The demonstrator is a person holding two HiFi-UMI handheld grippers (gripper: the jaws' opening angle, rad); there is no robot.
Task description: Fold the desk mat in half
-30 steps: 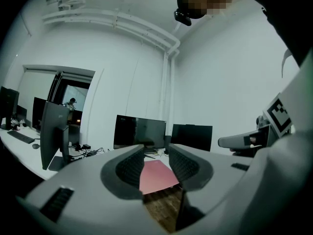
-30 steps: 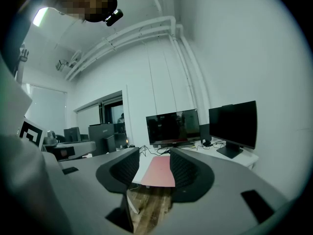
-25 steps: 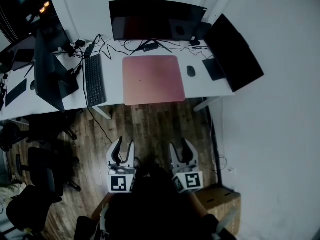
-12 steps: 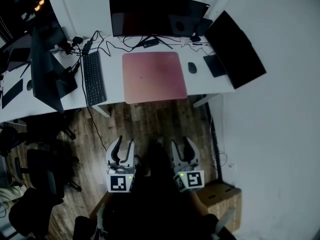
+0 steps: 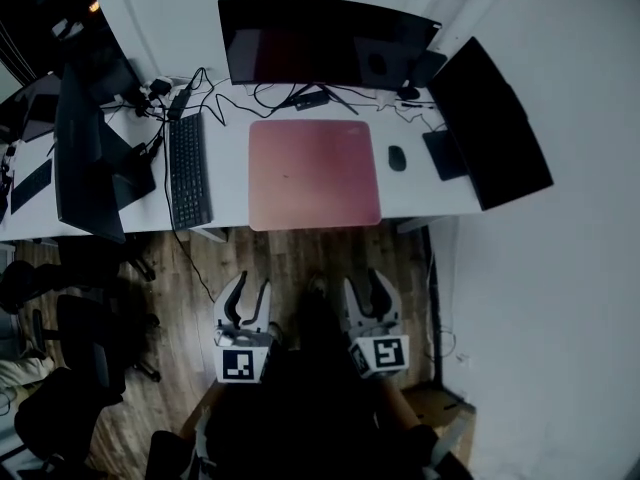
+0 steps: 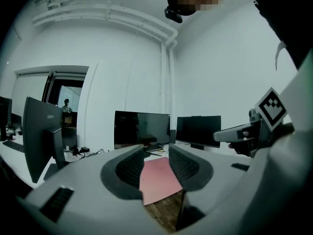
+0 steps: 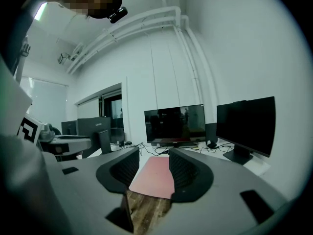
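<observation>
From the head view we had the pink desk mat [image 5: 314, 173] lying flat at upper centre, long side left-to-right, dead ahead of the left gripper [image 5: 250, 293] and right gripper [image 5: 366, 290], equally far. Left gripper view: jaws stood apart, empty, mat beyond. Right gripper view: apart and empty too.

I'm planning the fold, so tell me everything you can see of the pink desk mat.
The desk mat is a thin, pinkish-red rectangle with rounded corners and a plain surface. It lies flat and unfolded on the white desk, before the middle monitor, between the keyboard and the mouse, its near edge at the desk's front edge. Nothing rests on it; the left gripper and right gripper hang open over the floor, apart from it.
</observation>
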